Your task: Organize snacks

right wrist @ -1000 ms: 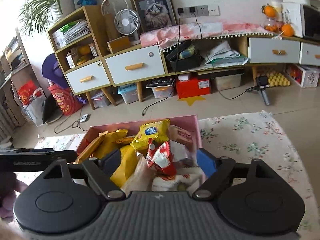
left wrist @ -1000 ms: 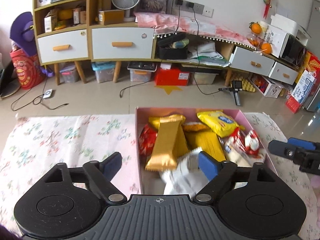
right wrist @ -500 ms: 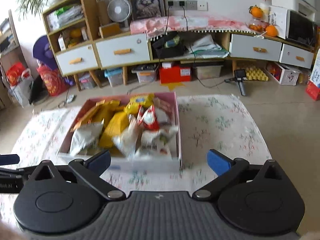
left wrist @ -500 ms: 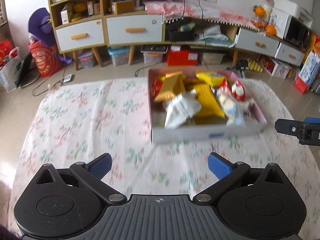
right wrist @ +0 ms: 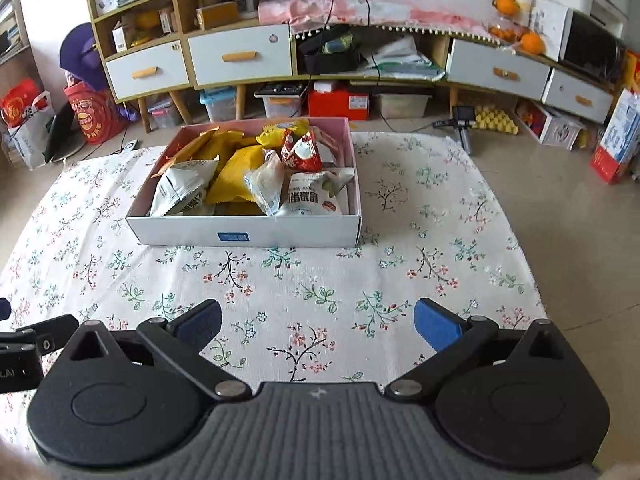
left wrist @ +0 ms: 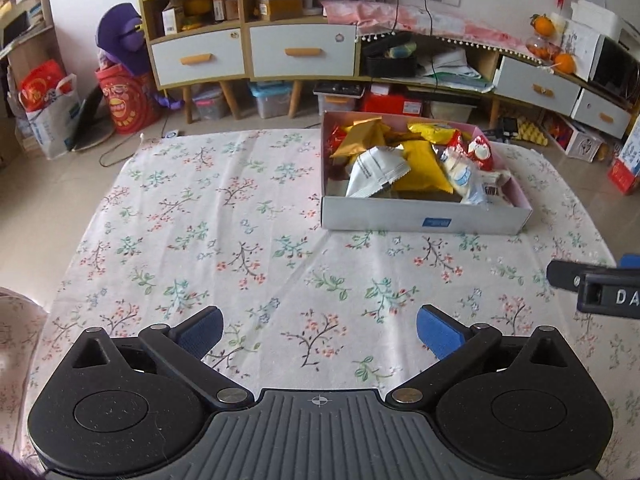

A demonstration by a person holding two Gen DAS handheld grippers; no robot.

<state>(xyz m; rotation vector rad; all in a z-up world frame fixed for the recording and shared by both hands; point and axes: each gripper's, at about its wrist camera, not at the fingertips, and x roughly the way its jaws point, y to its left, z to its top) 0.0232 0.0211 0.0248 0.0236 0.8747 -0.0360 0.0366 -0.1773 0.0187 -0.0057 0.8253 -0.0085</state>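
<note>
A shallow white box with a pink inside [left wrist: 424,218] [right wrist: 248,234] stands on the flowered tablecloth, filled with several snack packets: a white one [left wrist: 376,170] [right wrist: 180,190], yellow ones [left wrist: 420,168] [right wrist: 240,174], a gold one [left wrist: 362,136] and a red-and-white one [right wrist: 302,152]. My left gripper [left wrist: 320,334] hovers open over bare cloth, well short of the box's near wall and to its left. My right gripper [right wrist: 318,324] is open too, nothing between its fingers, in front of the box. The right gripper's finger [left wrist: 592,280] shows at the left wrist view's right edge.
The flowered tablecloth [left wrist: 224,216] [right wrist: 432,216] covers a low table. Behind it, across a stretch of floor, stand drawer cabinets [left wrist: 256,52] [right wrist: 240,58], storage bins, a red bag [left wrist: 126,102] and a small tripod camera [right wrist: 464,122].
Both grippers pulled back from inside the box, where they were among the packets, to the near side of the table. Their jaws widened. The whole box now shows ahead of them.
</note>
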